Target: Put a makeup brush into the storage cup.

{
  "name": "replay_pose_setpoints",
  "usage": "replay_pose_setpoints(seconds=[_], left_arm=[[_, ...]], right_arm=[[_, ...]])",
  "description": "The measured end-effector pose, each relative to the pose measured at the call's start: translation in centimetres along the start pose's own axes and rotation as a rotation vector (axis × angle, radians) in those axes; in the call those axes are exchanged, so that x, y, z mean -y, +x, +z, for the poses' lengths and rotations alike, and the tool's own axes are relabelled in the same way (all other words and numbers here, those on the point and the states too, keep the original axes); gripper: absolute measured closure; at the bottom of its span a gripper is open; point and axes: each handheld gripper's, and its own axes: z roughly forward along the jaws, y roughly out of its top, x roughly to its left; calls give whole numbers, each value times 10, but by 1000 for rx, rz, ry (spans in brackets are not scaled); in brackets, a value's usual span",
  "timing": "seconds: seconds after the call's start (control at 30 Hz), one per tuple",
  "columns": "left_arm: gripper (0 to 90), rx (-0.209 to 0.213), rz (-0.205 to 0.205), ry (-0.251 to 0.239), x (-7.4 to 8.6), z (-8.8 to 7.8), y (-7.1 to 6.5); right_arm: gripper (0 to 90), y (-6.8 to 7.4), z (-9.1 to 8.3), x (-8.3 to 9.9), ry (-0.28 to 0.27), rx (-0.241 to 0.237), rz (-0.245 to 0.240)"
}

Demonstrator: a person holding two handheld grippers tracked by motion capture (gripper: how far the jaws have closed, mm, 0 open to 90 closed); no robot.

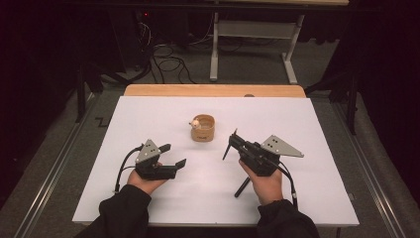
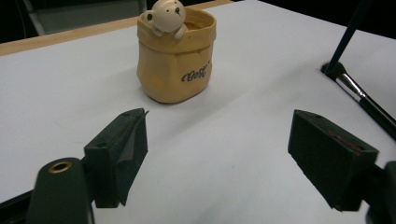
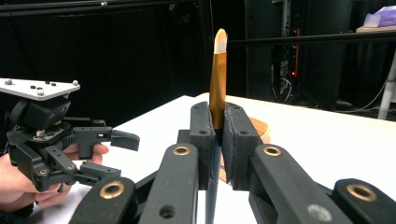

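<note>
While my right hand-held gripper (image 3: 217, 140) clamps the brush (image 3: 217, 84) upright, my left hand-held gripper (image 2: 217, 154) stands wide with nothing between its jaws, facing the bear cup (image 2: 176, 56) on the counter (image 1: 297, 129).
</note>
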Motion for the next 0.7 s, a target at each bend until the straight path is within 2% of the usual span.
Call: replay_pose_setpoints(seconds=[0.17, 0.23, 0.33, 0.53, 0.7], left_arm=[[102, 16, 14, -35, -2, -2, -6], [44, 26, 2, -40, -3, -1, -6], [19, 35, -12, -31, -3, 1, -5], [3, 16, -5, -51, -4, -2, -7], [2, 15, -4, -52, -4, -2, -6]], right_arm=[[846, 1, 1, 1, 2, 22, -23], [845, 1, 0, 1, -3, 29, -31], [846, 0, 0, 1, -10, 39, -33], [846, -1, 6, -2, -47, 76, -46], [846, -5, 13, -5, -41, 100, -53]])
